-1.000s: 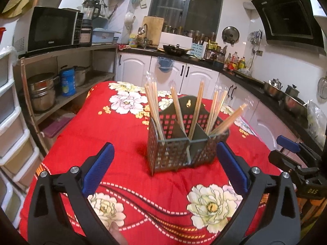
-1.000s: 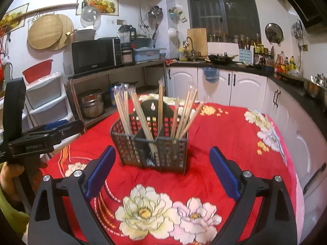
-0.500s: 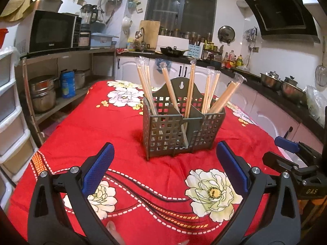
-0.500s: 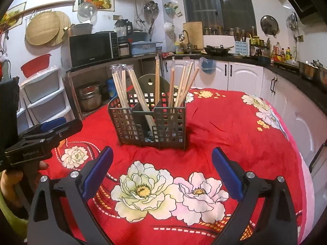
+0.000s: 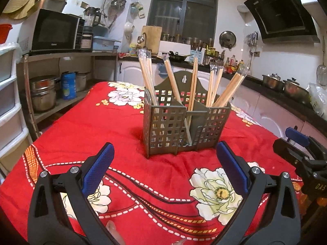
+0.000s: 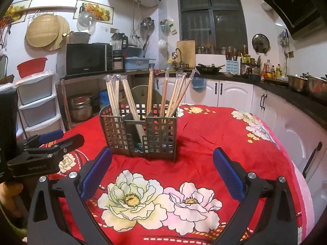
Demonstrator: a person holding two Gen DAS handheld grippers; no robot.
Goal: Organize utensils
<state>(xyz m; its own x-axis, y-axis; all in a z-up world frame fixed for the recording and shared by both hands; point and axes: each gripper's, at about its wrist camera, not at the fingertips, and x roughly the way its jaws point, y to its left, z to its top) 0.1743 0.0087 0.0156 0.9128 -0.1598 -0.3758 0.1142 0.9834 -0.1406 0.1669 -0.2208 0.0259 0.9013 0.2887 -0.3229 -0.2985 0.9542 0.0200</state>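
A grey perforated utensil holder (image 5: 185, 129) stands upright on the red floral tablecloth (image 5: 85, 134). It also shows in the right wrist view (image 6: 141, 131). Several plastic-wrapped wooden chopstick pairs (image 5: 229, 88) lean in its compartments, also in the right wrist view (image 6: 175, 90). My left gripper (image 5: 165, 166) is open and empty, low over the cloth in front of the holder. My right gripper (image 6: 162, 169) is open and empty, facing the holder from its other front corner. Each gripper shows at the edge of the other's view.
A shelf with a microwave (image 5: 55, 31) and pots (image 5: 43, 92) stands left of the table. White plastic drawers (image 6: 36, 100) are beside it. Counters with cabinets (image 6: 231, 91) and pots run along the back and right. The table's right edge (image 6: 290, 157) drops off near the cabinets.
Both grippers have dropped lower and drawn closer to the cloth, so the holder now appears more side-on and higher in each view. Both stay open. The holder and chopsticks have not moved.
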